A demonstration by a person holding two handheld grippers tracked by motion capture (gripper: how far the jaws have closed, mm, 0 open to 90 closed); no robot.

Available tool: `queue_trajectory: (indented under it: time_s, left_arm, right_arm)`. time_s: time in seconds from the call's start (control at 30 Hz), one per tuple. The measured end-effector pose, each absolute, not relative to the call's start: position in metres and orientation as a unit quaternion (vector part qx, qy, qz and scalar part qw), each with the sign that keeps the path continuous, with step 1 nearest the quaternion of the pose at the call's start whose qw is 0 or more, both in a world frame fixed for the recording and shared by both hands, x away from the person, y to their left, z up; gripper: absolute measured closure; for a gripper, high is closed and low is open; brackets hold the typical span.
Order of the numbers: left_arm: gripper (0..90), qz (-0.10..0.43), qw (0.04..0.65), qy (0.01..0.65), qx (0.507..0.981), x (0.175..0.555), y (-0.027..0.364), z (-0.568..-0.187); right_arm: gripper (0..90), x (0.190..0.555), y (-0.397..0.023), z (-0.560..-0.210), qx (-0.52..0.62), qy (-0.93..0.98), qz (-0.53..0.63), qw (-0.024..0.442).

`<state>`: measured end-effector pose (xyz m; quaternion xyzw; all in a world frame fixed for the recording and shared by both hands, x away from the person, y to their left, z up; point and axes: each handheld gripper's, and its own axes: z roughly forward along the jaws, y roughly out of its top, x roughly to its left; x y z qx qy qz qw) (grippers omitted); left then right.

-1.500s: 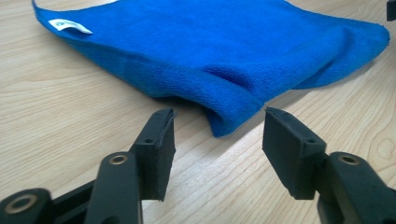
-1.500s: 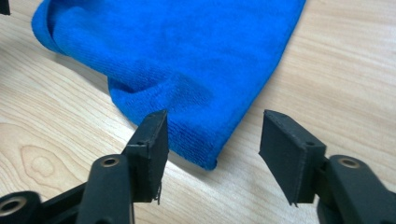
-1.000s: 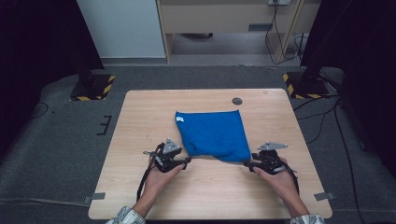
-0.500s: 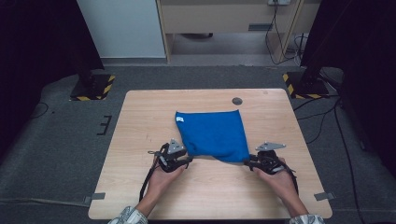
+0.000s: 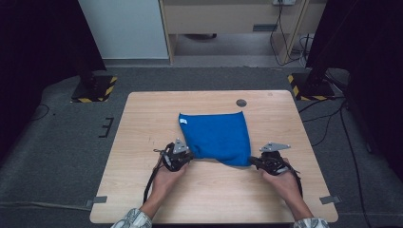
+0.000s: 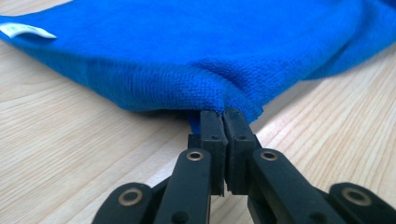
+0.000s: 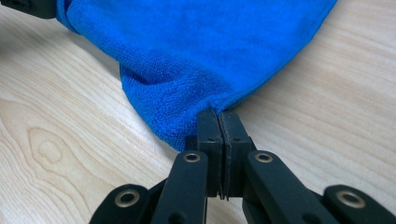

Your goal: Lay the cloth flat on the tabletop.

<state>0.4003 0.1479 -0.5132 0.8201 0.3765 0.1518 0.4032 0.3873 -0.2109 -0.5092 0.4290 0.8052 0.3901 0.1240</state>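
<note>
A blue cloth (image 5: pixel 216 135) lies on the wooden table (image 5: pixel 142 118), with a small white tag (image 5: pixel 183 121) at its far left corner. My left gripper (image 5: pixel 189 155) is shut on the cloth's near left corner; its jaws have just been closing, and in the left gripper view (image 6: pixel 223 116) the blue cloth (image 6: pixel 196 51) is pinched between the pads. My right gripper (image 5: pixel 252 161) is shut on the near right corner after closing likewise, and in the right gripper view (image 7: pixel 218 116) the jaws clamp the edge of the blue cloth (image 7: pixel 201 51).
A small dark round hole (image 5: pixel 241 102) sits in the table behind the cloth. Two stands with yellow-black striped bases (image 5: pixel 95 90) (image 5: pixel 309 88) flank the table's far side on the grey floor. Cables (image 5: pixel 328 116) run at the right.
Both grippers have closed their jaws onto the near corners of the cloth. The hands have barely shifted, and the cloth's near edge is drawn slightly toward the grippers.
</note>
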Motion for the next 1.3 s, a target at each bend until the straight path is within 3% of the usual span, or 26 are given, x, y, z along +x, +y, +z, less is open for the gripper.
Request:
queue_trajectory:
  time_s: [0.4, 0.77, 0.93, 1.07, 1.3]
  left_arm:
    - [88.1, 0.141, 0.419, 0.411, 0.797, 0.41, 0.177, -0.498]
    - [87.6, 0.119, 0.381, 0.445, 0.801, 0.452, 0.184, -0.523]
    - [80.1, 0.128, 0.383, 0.446, 0.799, 0.449, 0.185, -0.525]
    - [65.8, 0.14, 0.383, 0.449, 0.795, 0.442, 0.191, -0.524]
    - [58.8, 0.161, 0.405, 0.439, 0.786, 0.425, 0.207, -0.51]
  right_arm:
    - [89.5, 0.407, -0.215, -0.485, 0.43, 0.802, 0.388, 0.147]
    - [89.5, 0.45, -0.199, -0.511, 0.45, 0.811, 0.353, 0.124]
    - [88.8, 0.45, -0.196, -0.511, 0.446, 0.811, 0.359, 0.121]
    - [77.0, 0.444, -0.198, -0.509, 0.444, 0.804, 0.373, 0.131]
    - [54.1, 0.431, -0.203, -0.504, 0.442, 0.794, 0.392, 0.146]
